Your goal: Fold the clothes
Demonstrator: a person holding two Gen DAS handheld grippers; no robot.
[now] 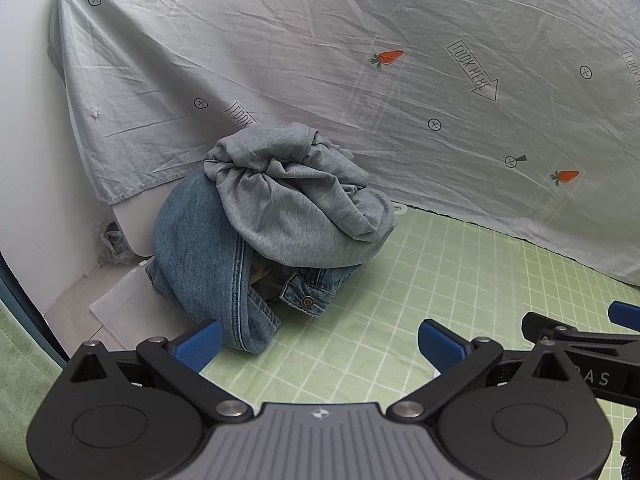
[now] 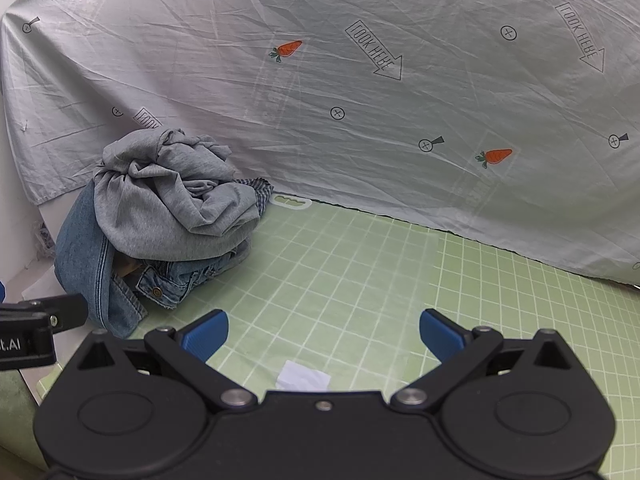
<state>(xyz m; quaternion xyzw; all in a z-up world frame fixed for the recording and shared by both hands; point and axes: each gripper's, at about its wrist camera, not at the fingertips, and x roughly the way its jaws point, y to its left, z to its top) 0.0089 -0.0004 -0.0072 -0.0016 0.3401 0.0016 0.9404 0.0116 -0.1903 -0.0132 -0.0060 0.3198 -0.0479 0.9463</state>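
A crumpled grey garment [image 1: 288, 200] [image 2: 172, 200] lies heaped on top of a bunched blue denim garment [image 1: 192, 248] [image 2: 84, 256] at the left back of the green grid mat [image 1: 400, 300] [image 2: 340, 272]. My left gripper [image 1: 320, 344] is open just in front of the pile, its left fingertip close to the denim hem, nothing between its fingers. To the right of the pile, over bare mat, my right gripper [image 2: 324, 334] stands open and holds nothing. A striped cloth edge [image 2: 262, 190] peeks out behind the pile.
A pale sheet printed with carrots and arrows [image 1: 360, 60] [image 2: 360, 80] hangs behind the mat. A small white paper scrap [image 2: 304, 376] lies on the mat near my right gripper. White paper [image 1: 128, 304] and a white wall [image 1: 24, 160] sit left of the pile.
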